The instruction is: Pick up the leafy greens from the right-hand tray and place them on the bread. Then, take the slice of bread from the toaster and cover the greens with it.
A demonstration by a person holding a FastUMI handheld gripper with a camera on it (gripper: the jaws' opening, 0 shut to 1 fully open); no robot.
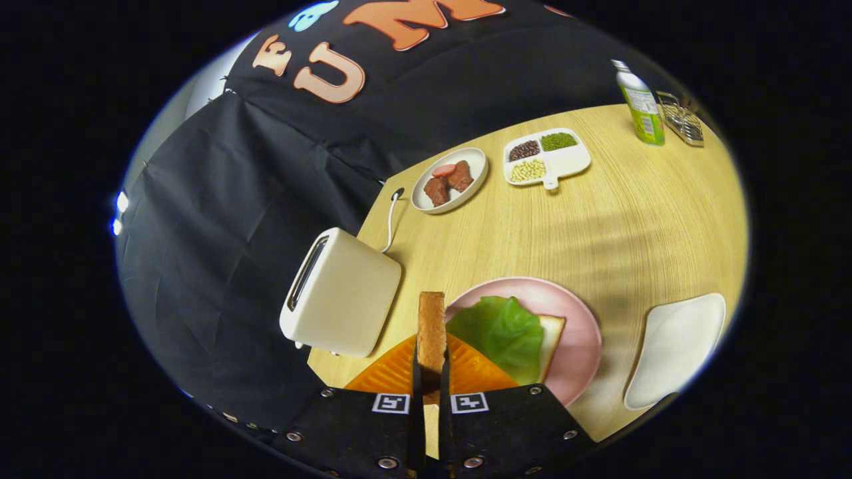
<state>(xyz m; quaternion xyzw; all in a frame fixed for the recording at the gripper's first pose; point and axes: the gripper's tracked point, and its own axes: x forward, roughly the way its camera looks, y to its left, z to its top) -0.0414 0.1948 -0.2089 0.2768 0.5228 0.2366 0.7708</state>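
My gripper (430, 370) is shut on a slice of toasted bread (431, 330), held upright and edge-on between the two orange fingers (389, 372). Just beyond the fingers, to the right, a pink plate (582, 326) carries a slice of bread (554, 334) with a leafy green (502, 332) spread over it. The white toaster (341, 291) stands to the left of the held slice, its slot empty and facing up. The white right-hand tray (677, 349) lies beyond the pink plate to the right.
Farther back on the wooden table (632, 219) sit an oval dish of meat pieces (450, 179), a divided dish of beans and grains (546, 157), a green bottle (639, 103) and a wire rack (680, 118). The toaster's white cord (391, 219) runs off the table's edge.
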